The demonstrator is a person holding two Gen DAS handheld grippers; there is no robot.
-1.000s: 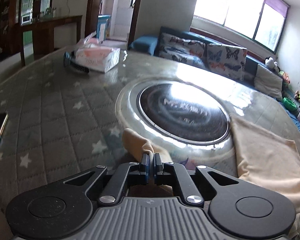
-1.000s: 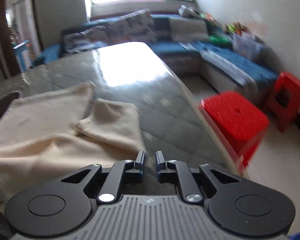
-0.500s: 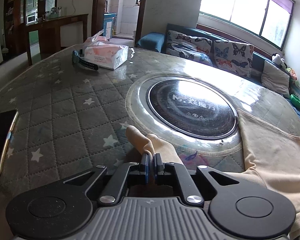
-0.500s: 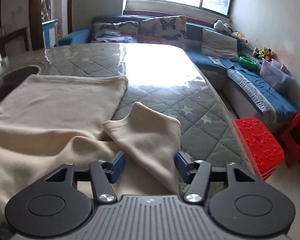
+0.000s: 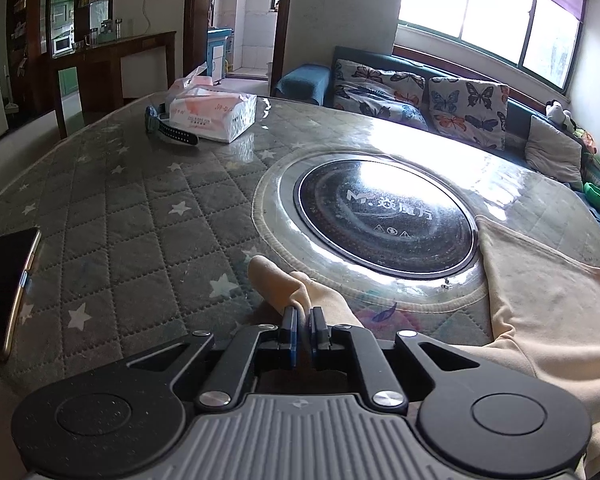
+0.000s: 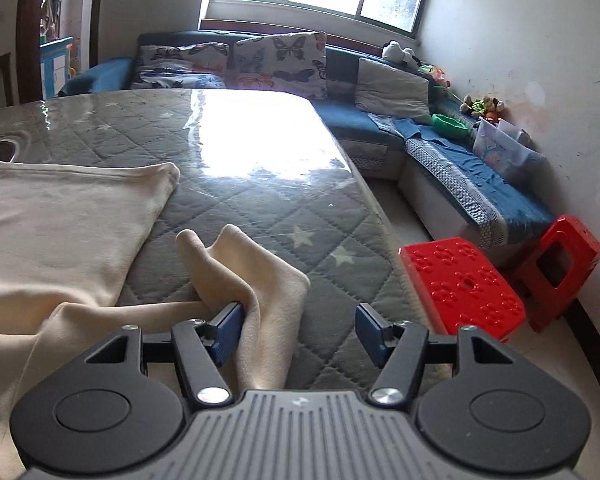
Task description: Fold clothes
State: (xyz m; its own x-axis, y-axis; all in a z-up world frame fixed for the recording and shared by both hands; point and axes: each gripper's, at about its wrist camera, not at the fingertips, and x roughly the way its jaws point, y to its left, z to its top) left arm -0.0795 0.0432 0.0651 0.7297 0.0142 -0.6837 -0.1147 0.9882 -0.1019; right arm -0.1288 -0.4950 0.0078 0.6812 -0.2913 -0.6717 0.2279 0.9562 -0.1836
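One cream-coloured garment (image 6: pixel 60 216) is being spread over a quilted grey star-print table cover (image 5: pixel 120 220), under a glossy clear sheet. Its soft, matte body is lying flat toward the table's middle, with a hemmed edge running straight across the far side; a sleeve-like end (image 6: pixel 256 276) is being left crumpled and folded over itself near the table's right edge. Another bunched end (image 5: pixel 296 292) is being pinched by the left gripper (image 5: pixel 303 326), its blue pads nearly together on the cloth, just beside the rim of the round black induction cooktop (image 5: pixel 384 220) set into the table. The right gripper (image 6: pixel 300 332) is being held with jaws standing wide, having just been opening; the crumpled end is lying between them, touching the left pad (image 6: pixel 228 332) only, not pressed from both sides.

Open quilted surface is being left free beyond the sleeve and to the left of the cooktop. The table's right edge is falling away close by, with two red plastic stools (image 6: pixel 464 284) standing on the floor below. A smartphone (image 5: pixel 8 288) is lying at the near left edge; a tissue pack (image 5: pixel 212 114) and a dark wristwatch (image 5: pixel 168 126) are being kept at the far corner, well apart from the cloth. A blue sofa (image 6: pixel 460 168) with butterfly cushions (image 5: pixel 466 110) is lining the walls
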